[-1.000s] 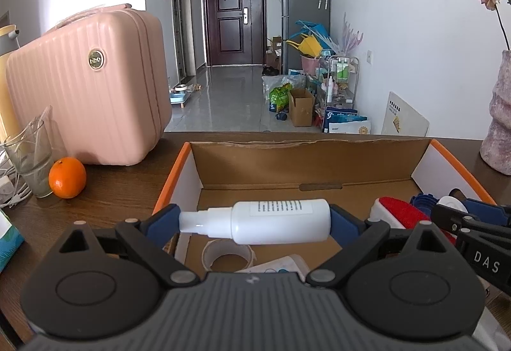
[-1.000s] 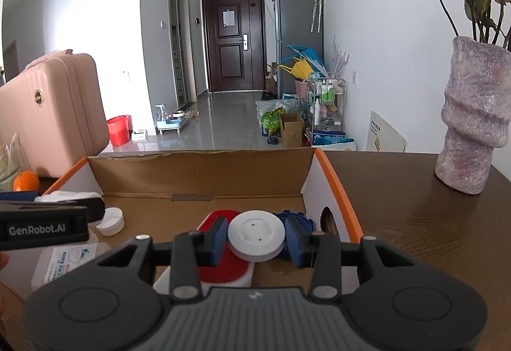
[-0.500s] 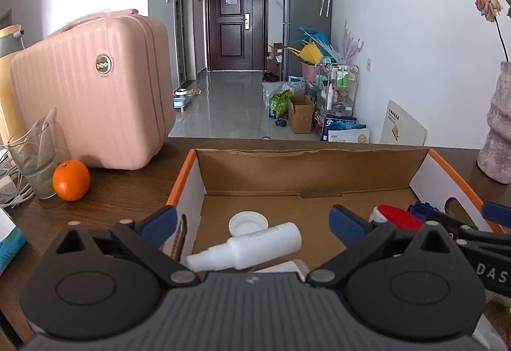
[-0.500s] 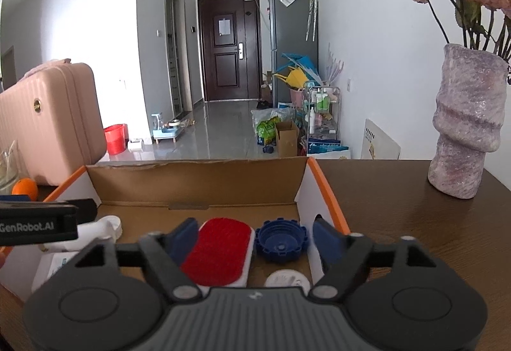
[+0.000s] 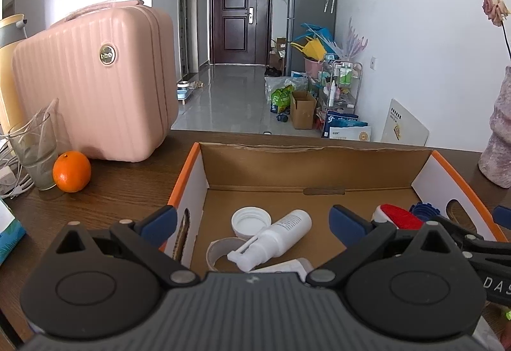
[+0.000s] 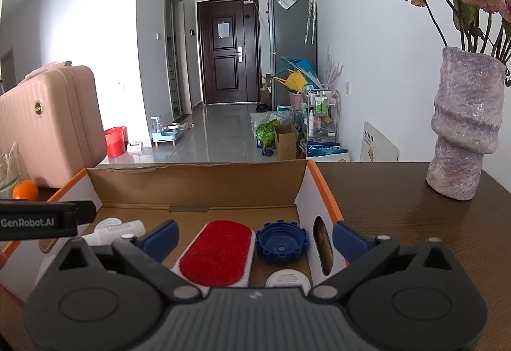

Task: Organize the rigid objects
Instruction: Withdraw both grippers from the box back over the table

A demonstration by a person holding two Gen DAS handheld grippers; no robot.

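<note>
Now spray bottle (image 5: 278, 237) lies in box (image 5: 319, 165) between spread, empty left fingers (image 5: 158, 221); right fingers (image 6: 161, 236) likewise apart.

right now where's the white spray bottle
In the left wrist view the white spray bottle lies on its side in the cardboard box, left half, beside the white cap and the tape ring.

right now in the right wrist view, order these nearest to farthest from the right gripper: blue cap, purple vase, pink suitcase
Measured from the right gripper:
1. Blue cap, in the box between the open fingers.
2. Purple vase, on the table to the right.
3. Pink suitcase, far left, beyond the box.
</note>
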